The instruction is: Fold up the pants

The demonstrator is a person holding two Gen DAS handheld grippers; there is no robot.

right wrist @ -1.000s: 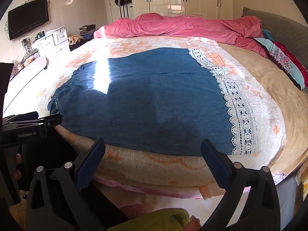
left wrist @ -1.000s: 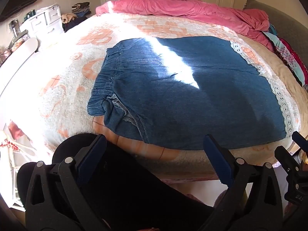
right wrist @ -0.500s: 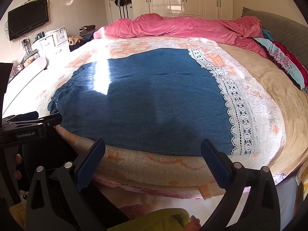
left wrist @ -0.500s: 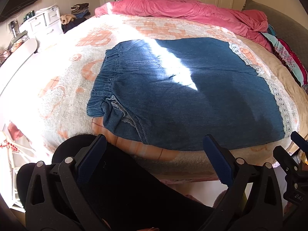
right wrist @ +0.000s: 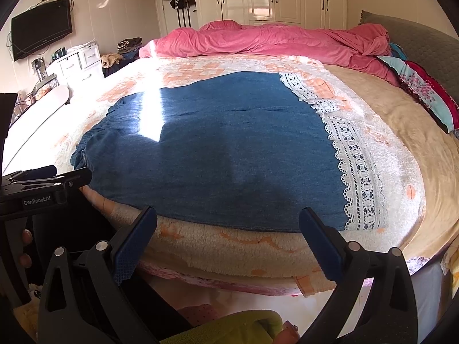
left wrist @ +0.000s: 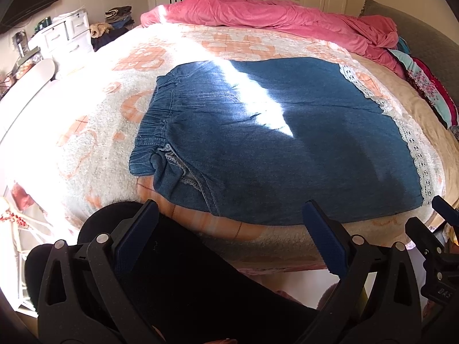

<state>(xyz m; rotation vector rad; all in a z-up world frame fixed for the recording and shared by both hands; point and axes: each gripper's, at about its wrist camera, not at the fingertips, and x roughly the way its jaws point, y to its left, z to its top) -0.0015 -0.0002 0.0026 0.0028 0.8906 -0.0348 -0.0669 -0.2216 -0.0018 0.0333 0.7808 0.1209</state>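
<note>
You've eased the left gripper (left wrist: 229, 223) back a bit from the bed's near edge; pants (left wrist: 272, 143) sit lower in view.

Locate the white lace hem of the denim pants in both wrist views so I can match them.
Left wrist: lace hem runs down the pants' right edge, far right of frame.
Right wrist: lace hem right of centre, larger.
Shared landmark: pink duvet across the far end of the bed.
</note>
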